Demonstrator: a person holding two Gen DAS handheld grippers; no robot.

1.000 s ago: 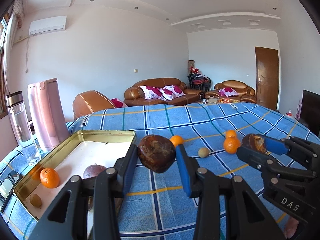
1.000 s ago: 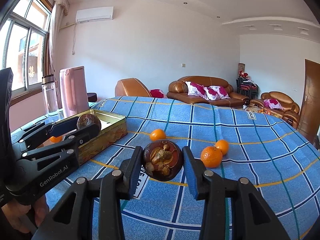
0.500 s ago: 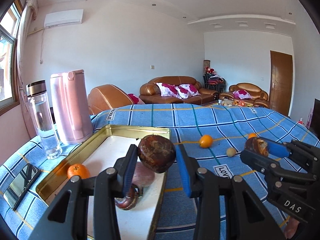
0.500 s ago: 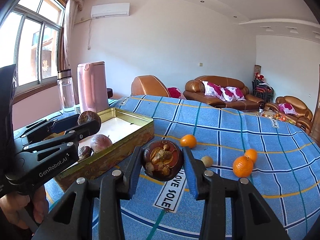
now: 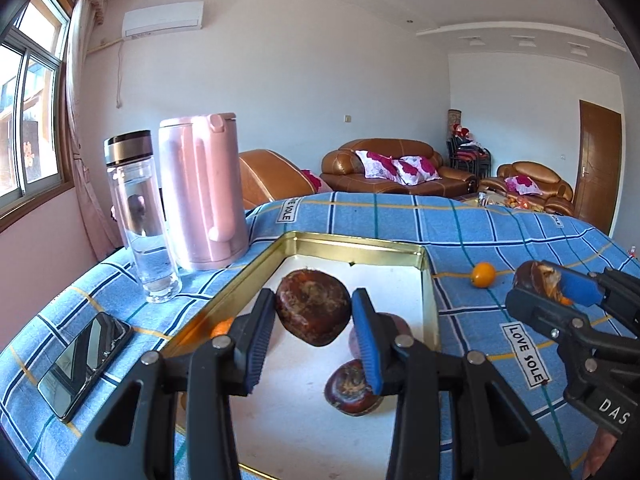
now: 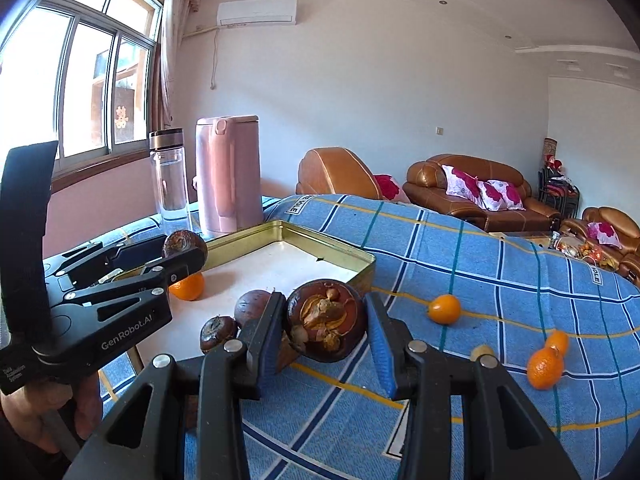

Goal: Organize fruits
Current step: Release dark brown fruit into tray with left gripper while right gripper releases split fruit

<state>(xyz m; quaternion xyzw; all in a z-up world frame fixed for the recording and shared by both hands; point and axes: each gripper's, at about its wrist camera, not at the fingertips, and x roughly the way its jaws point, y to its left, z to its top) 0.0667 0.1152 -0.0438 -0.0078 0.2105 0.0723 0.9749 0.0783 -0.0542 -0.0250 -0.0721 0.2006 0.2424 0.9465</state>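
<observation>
My left gripper (image 5: 313,312) is shut on a dark brown mangosteen (image 5: 313,307) and holds it above the gold tin tray (image 5: 356,241). In the tray lie two more brown fruits (image 5: 352,388) and an orange (image 6: 187,286). My right gripper (image 6: 326,322) is shut on another mangosteen (image 6: 326,320), just right of the tray's near corner. It also shows in the left wrist view (image 5: 540,280). Loose oranges (image 6: 444,309) (image 6: 544,367) lie on the blue checked cloth (image 6: 500,264).
A pink kettle (image 5: 204,188) and a glass bottle (image 5: 140,216) stand left of the tray. A phone (image 5: 86,364) lies at the cloth's left edge. A small tan fruit (image 6: 482,350) sits near the oranges. Sofas stand beyond the table.
Both grippers have swung left with their mangosteens. The left one now hangs over the tray; the right one has come up beside the tray's edge.
</observation>
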